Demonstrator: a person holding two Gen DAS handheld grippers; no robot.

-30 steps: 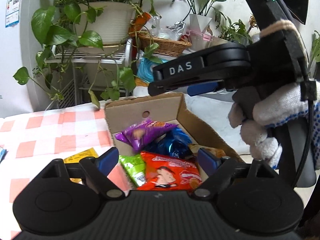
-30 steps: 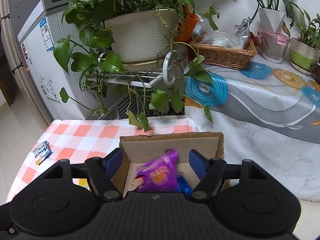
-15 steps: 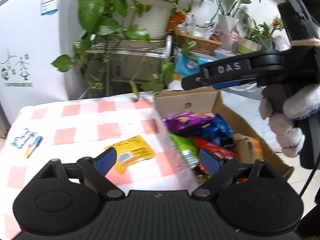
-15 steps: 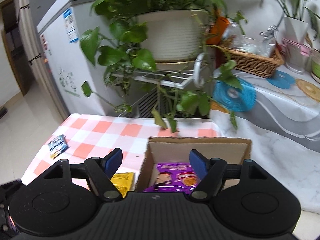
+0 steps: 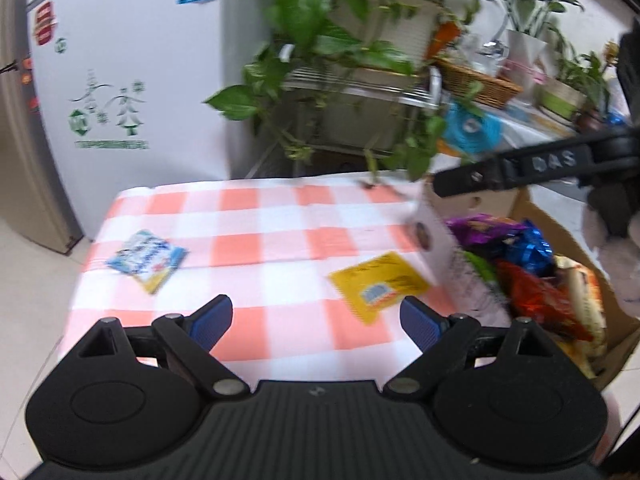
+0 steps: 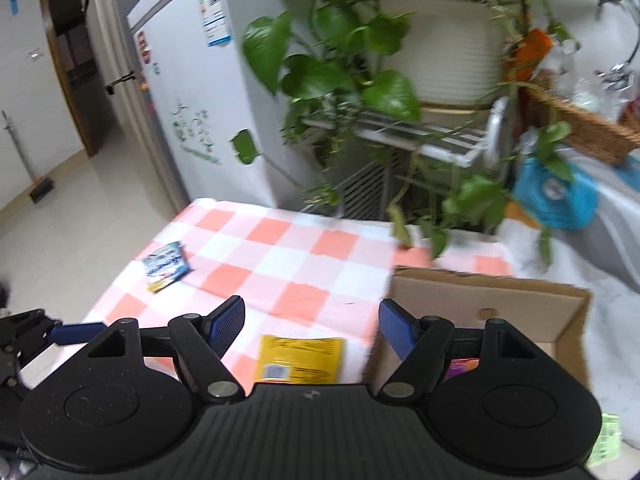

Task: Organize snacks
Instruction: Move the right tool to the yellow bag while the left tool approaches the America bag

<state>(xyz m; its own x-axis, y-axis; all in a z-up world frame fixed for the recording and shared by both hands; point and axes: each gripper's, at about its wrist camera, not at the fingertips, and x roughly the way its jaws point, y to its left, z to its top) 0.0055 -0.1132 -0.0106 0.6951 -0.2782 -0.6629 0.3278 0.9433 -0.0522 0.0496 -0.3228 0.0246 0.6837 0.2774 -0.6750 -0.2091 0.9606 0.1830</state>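
Note:
A cardboard box (image 5: 532, 216) at the right end of the checked table holds several snack packs, among them a purple one (image 5: 480, 228), a blue one (image 5: 528, 246) and a red one (image 5: 536, 296). A yellow packet (image 5: 378, 284) lies on the cloth beside the box; it also shows in the right wrist view (image 6: 300, 358). A blue-and-white packet (image 5: 148, 258) lies at the table's left; the right wrist view (image 6: 166, 266) shows it too. My left gripper (image 5: 316, 320) is open and empty above the cloth. My right gripper (image 6: 312, 322) is open and empty above the yellow packet and the box (image 6: 500, 300).
The red-and-white checked cloth (image 5: 260, 240) covers a small table. A white freezer (image 5: 120, 80) stands behind on the left. A large potted vine on a wire rack (image 6: 432, 60) hangs leaves over the table's far edge. A marble counter (image 6: 600, 208) with a wicker basket is at right.
Both grippers have swung left, away from the box interior, toward the open cloth. The yellow and blue-white packets have come into fuller view. Both stay open and empty.

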